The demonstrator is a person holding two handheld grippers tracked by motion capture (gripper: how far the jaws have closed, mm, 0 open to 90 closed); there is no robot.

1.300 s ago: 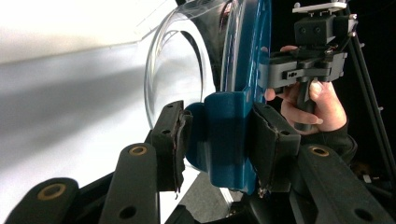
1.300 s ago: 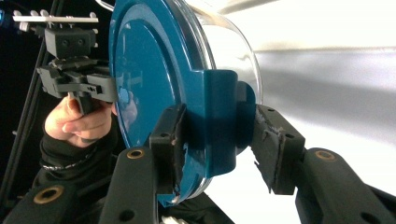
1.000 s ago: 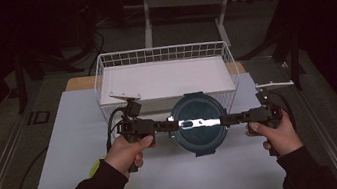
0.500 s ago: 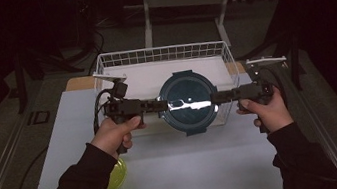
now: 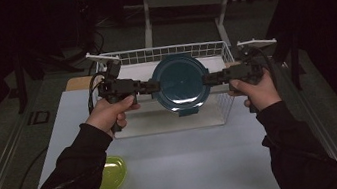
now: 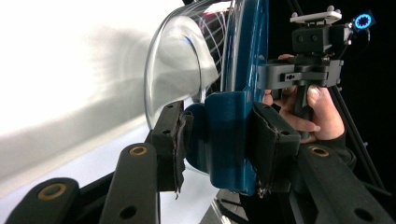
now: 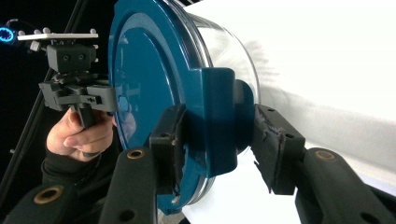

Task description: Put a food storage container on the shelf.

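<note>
Left tongs (image 5: 154,85): clamped on the left latch tab of the container (image 5: 180,81); in the left gripper view both pads (image 6: 180,140) press on the blue tab.
Right tongs (image 5: 206,79): clamped on the container's opposite tab; in the right gripper view one pad (image 7: 170,140) lies on the lid side, the other against the glass side.
Left hand (image 5: 108,112): wrapped round its gripper's handle, to the left of the container.
Right hand (image 5: 253,93): wrapped round its handle, to the right of the container.
Container: round clear bowl with a blue lid (image 7: 144,93), held between the two tongs and tipped so that the lid faces the high camera.
Container's place: in the air, over the near part of the basket (image 5: 185,50); it seems clear of the wire, though the dim high view makes that hard to judge.
Basket: white wire, just behind and under the container, at the far edge of the desk (image 5: 187,162).
Desk: white top, below the container and on the near side of it.
Yellow thing (image 5: 111,173): on the desk, near the left of the container and well apart from it, partly under the left sleeve.
</note>
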